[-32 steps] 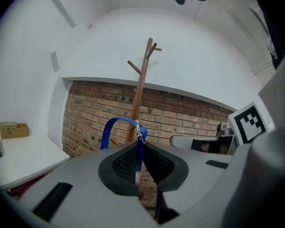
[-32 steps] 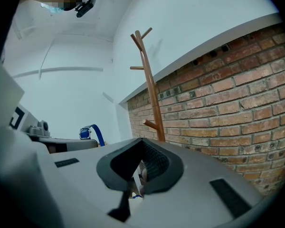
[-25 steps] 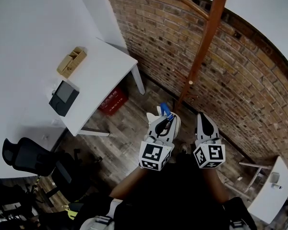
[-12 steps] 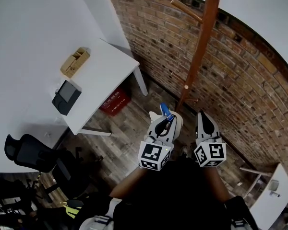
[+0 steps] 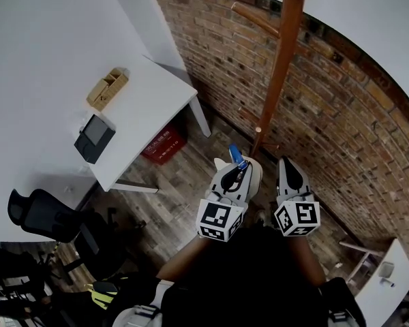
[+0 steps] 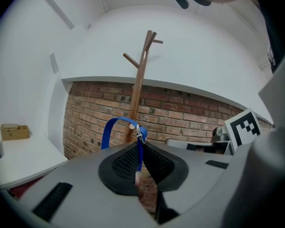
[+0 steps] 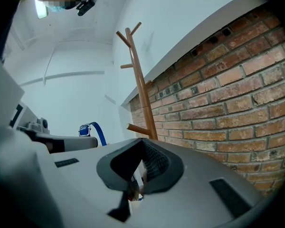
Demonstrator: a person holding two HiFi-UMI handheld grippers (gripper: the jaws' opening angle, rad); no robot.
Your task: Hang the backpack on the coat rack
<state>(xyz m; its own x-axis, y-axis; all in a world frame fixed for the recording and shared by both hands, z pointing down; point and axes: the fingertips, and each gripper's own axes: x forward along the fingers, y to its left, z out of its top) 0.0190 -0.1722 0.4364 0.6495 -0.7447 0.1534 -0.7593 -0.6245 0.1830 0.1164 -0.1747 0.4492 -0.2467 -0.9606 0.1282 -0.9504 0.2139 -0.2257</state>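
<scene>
Carry step, I judge: left tongs [image 6: 138, 172] clamp the blue strap [image 6: 115, 127], right tongs [image 7: 135, 184] pressed together; next, lift the loop over a coat rack peg [image 5: 255, 20].

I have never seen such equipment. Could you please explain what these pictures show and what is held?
No robot here: a person holds a two-jaw tool in each hand. The head view looks down from the person's head at the left gripper and right gripper. The other two views ride on the grippers and look along their jaws. The left one is shut on a blue strap. The right one looks shut. Ahead stands the coat rack by a brick wall; a white table carries a wooden box.
</scene>
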